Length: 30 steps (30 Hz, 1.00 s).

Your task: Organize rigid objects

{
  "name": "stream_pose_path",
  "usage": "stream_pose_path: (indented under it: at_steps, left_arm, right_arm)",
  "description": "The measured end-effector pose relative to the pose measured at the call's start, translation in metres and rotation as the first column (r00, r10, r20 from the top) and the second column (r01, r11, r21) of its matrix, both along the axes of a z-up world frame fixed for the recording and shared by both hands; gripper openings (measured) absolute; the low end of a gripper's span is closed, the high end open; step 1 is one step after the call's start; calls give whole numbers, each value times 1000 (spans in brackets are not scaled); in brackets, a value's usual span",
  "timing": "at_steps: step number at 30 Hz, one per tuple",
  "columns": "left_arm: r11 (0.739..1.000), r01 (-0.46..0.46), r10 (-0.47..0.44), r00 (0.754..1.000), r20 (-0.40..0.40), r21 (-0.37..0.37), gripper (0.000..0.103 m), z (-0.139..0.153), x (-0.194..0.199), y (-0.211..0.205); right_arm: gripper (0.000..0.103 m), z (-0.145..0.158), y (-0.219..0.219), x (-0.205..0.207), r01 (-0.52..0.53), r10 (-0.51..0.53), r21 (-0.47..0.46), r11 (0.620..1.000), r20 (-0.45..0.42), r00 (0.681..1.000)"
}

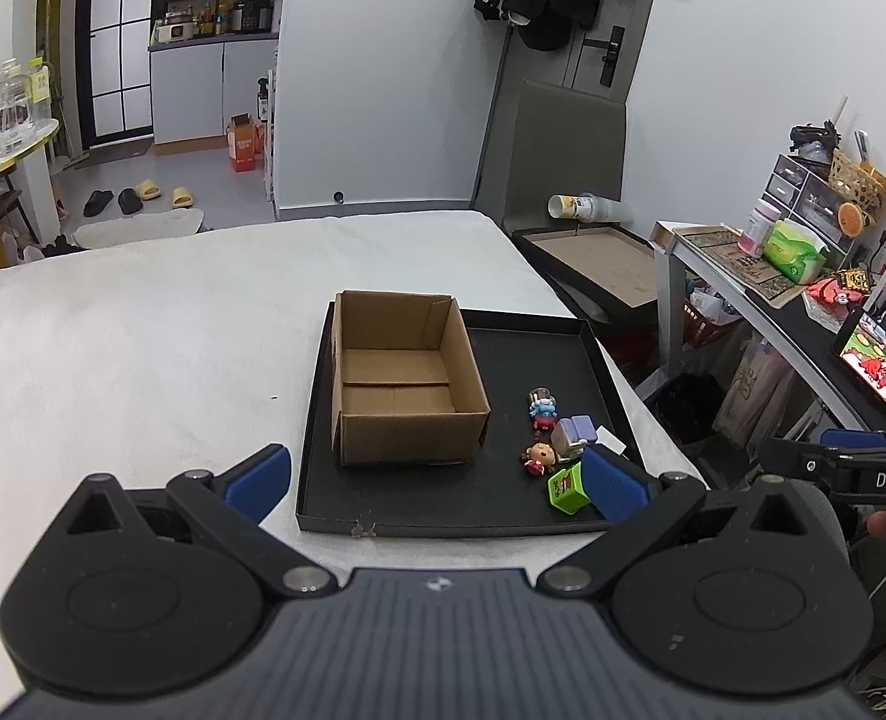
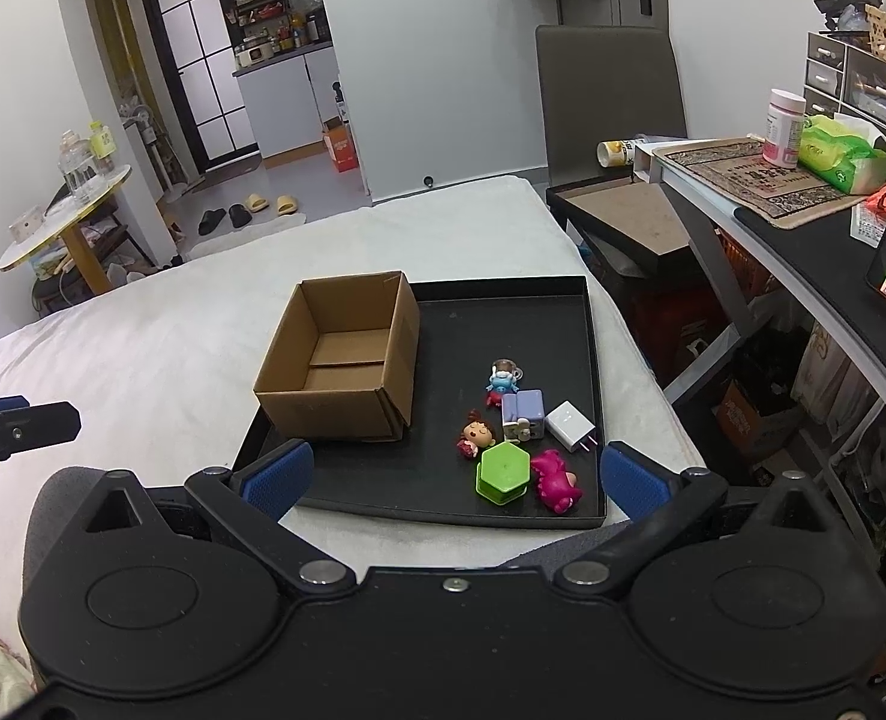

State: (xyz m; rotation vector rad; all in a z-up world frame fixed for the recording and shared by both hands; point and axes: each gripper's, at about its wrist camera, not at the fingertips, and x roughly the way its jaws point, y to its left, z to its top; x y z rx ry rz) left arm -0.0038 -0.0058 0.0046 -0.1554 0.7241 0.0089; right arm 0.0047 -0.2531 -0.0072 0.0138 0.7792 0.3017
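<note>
A black tray (image 2: pixel 562 312) (image 1: pixel 538 336) lies on a white bed. An empty open cardboard box (image 2: pixel 341 360) (image 1: pixel 404 384) stands on its left half. On its right half lie small toys: a blue-and-red figure (image 2: pixel 502 383) (image 1: pixel 543 408), a purple-white cube (image 2: pixel 523 413) (image 1: pixel 573 437), a red-haired doll (image 2: pixel 475 433) (image 1: pixel 538 457), a green hexagonal box (image 2: pixel 502 471) (image 1: pixel 567 486), a white charger plug (image 2: pixel 571 425) and a pink dinosaur (image 2: pixel 556 480). My left gripper (image 1: pixel 437 483) is open and empty at the tray's near edge. My right gripper (image 2: pixel 454 480) is open and empty just before the toys.
A desk (image 2: pixel 802 240) with a tissue pack, a jar and a lit phone stands at the right. A grey chair (image 2: pixel 610 90) and a second tray (image 2: pixel 622 222) stand behind the bed. A round table (image 2: pixel 65 222) stands at the left.
</note>
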Motion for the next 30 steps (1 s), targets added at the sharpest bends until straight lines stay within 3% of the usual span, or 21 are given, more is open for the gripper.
stream_pose_path:
  at_steps: [30]
  left_arm:
    - [1000, -14, 14, 1000, 4, -4, 102, 3, -10, 9]
  right_arm:
    - [103, 2, 9, -5, -34, 35, -4, 999, 18, 999]
